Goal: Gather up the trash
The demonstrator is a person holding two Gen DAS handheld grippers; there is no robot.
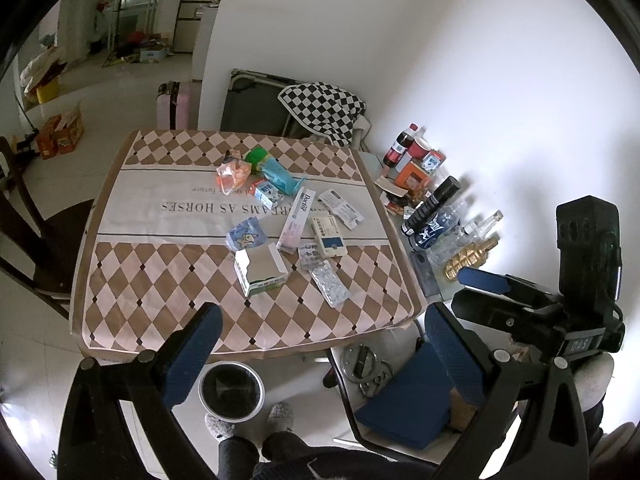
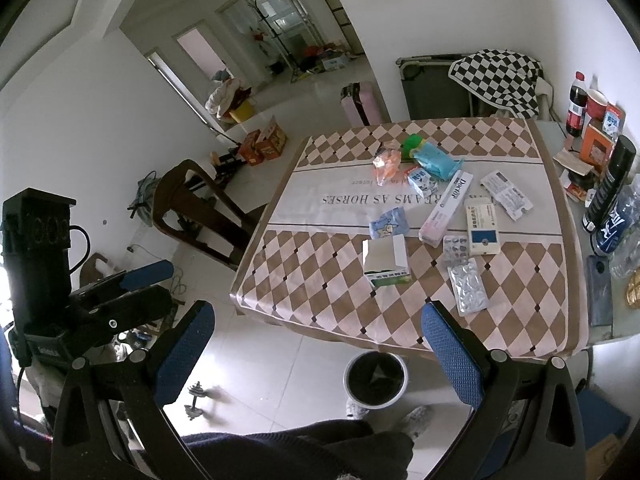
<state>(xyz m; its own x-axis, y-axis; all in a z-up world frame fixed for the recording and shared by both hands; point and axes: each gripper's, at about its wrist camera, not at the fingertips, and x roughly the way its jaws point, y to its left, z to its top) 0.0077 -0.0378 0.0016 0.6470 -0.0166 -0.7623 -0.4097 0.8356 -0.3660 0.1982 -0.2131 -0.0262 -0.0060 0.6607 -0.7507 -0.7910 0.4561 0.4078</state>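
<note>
Trash lies on a table with a diamond-patterned cloth (image 1: 160,280) (image 2: 320,280): an open white-and-green carton (image 1: 260,270) (image 2: 386,264), silver blister packs (image 1: 330,286) (image 2: 468,286), a white-and-blue medicine box (image 1: 329,236) (image 2: 482,226), a long Doctor box (image 1: 296,220) (image 2: 446,208), a blue pouch (image 1: 246,236) (image 2: 388,222), a teal bag (image 1: 278,174) (image 2: 434,160) and an orange wrapper (image 1: 230,174) (image 2: 386,166). A black-lined bin (image 1: 232,390) (image 2: 376,378) stands on the floor by the near table edge. My left gripper (image 1: 320,344) is open and empty, above that edge. My right gripper (image 2: 316,344) is open and empty beside it.
Bottles, a spray can (image 1: 430,206) (image 2: 608,184) and boxes crowd a side surface to the right of the table. A dark wooden chair (image 2: 200,208) stands at the left. A dumbbell (image 2: 198,396) lies on the floor. A blue-seated chair (image 1: 404,396) stands at the lower right.
</note>
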